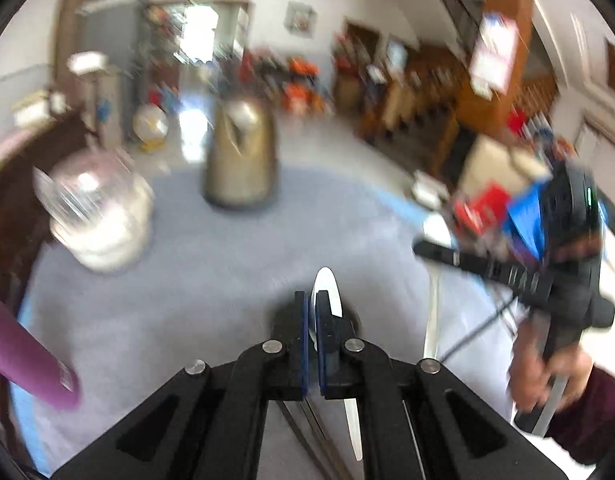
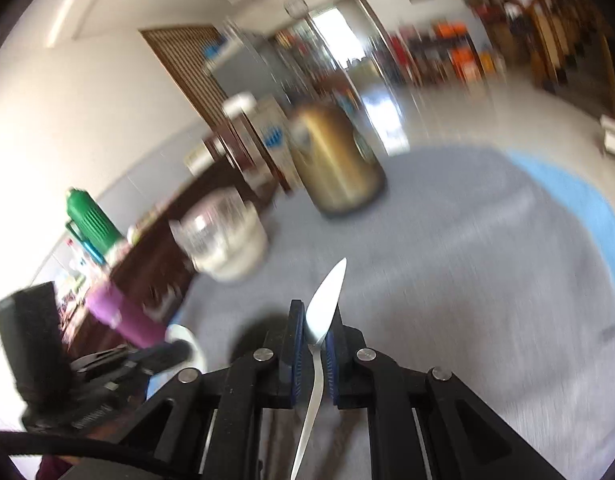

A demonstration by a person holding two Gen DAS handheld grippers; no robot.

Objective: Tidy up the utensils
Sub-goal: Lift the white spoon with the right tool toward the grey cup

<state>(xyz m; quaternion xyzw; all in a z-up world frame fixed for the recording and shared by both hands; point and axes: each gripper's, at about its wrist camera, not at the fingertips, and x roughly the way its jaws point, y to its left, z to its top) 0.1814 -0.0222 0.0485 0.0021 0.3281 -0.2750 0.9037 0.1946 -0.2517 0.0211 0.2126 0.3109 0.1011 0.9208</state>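
My left gripper (image 1: 312, 300) is shut on a white spoon (image 1: 326, 288); the bowl sticks up past the fingertips and the handle hangs below the jaws. My right gripper (image 2: 316, 312) is shut on a metal spoon (image 2: 326, 304), bowl forward, with the curved handle running back under the fingers. In the left wrist view the right gripper (image 1: 427, 249) is at the right, held by a person's hand (image 1: 547, 376), its spoon (image 1: 433, 320) hanging down. In the right wrist view the left gripper (image 2: 179, 350) shows at lower left. Both are above the grey table mat (image 1: 211, 272).
A gold kettle (image 1: 241, 152) stands at the far middle of the mat. A glass-topped white jar (image 1: 99, 208) is at the left, with a purple bottle (image 1: 27, 356) nearer. A green flask (image 2: 91, 220) stands beyond the table. Thin dark sticks (image 1: 303, 436) lie under the left gripper.
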